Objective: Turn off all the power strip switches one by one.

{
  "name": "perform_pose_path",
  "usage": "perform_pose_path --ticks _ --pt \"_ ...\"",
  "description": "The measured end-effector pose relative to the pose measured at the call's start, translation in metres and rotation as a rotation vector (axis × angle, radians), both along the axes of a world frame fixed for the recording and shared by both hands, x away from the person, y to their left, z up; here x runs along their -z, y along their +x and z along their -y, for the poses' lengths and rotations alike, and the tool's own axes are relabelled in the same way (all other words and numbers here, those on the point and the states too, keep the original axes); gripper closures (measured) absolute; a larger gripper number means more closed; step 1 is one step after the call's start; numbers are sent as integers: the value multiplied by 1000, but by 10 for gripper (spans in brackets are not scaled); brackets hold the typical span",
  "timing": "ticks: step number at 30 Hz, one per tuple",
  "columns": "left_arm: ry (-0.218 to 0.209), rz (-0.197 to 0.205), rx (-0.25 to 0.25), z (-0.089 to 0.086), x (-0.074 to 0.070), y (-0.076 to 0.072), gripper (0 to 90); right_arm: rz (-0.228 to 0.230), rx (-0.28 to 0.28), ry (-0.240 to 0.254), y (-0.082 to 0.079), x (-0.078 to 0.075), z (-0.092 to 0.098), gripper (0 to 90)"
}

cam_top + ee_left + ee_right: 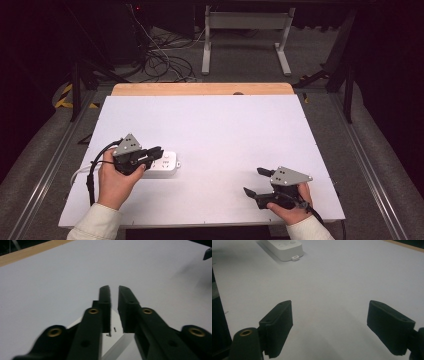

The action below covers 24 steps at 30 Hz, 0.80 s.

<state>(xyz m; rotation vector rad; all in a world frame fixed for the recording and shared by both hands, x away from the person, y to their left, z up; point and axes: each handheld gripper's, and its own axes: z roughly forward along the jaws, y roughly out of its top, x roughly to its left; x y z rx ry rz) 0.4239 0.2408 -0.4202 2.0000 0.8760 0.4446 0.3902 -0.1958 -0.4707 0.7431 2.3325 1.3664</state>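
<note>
A white power strip [168, 164] lies flat on the white table top [225, 125], left of centre. My left gripper [157, 153] hovers over the strip's left end, jaws pointing right. In the left gripper view its jaws [113, 288] stand almost together with only a thin slit between them and nothing in it; the power strip [113, 341] shows just beneath. My right gripper [253, 181] rests near the front right edge, open, jaws aimed left. Its jaws [329, 308] are spread wide over bare table, with the power strip [283, 247] far ahead.
A wooden strip [200, 89] runs along the table's far edge. The strip's white cord [79, 173] trails off the left side. Beyond the table, tangled cables [160, 60] and a white desk frame [245, 30] stand on the floor.
</note>
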Motion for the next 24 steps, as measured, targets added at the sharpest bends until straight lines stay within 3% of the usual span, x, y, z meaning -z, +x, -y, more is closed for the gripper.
perform_pose_path --ticks 2,3,5,11,16,24 --pt "9 -1 -7 1 1 1 900 -6 1 -2 0 0 0 209" --pt "11 -34 -17 2 3 5 900 -6 0 -1 0 0 0 209" --pt "12 -43 -22 2 4 8 900 -7 1 -4 0 0 0 209" --pt "12 -127 -53 9 14 22 900 -12 0 -5 0 1 0 209" --pt "10 -150 -58 12 19 27 900 -12 -2 -7 0 1 0 209" --pt "58 -155 -82 17 28 34 900 -15 -2 -9 0 1 0 208"
